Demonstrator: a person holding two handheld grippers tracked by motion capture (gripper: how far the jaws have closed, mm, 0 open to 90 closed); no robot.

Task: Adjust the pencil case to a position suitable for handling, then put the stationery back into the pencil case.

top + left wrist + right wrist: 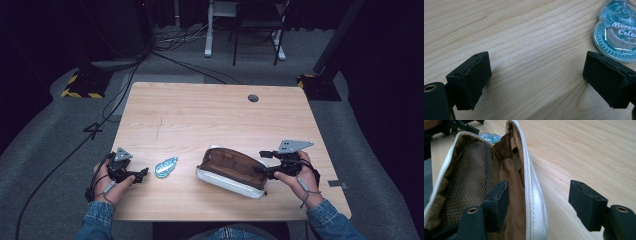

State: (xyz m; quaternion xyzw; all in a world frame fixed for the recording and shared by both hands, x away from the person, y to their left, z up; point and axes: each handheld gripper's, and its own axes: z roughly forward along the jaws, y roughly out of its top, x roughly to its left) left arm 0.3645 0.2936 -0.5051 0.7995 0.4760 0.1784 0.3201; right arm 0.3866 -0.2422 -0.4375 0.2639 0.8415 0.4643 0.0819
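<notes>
I'm looking down on a light wooden desk (200, 115) with a small round cable hole (253, 98) close to its far edge, right of the middle. Two things lie on it, both toward the near edge. A white pouch (231, 171) with a brown lining and a mesh pocket sits open, right of center. A teal, see-through correction tape dispenser (165, 167) lies just beside it, toward the left edge, apart from the pouch.

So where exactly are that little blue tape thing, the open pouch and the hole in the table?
correction tape (166, 167), high view, its clear blue body.
pencil case (227, 182), high view, its white outer side.
table hole (253, 98), high view, its dark centre.
</notes>
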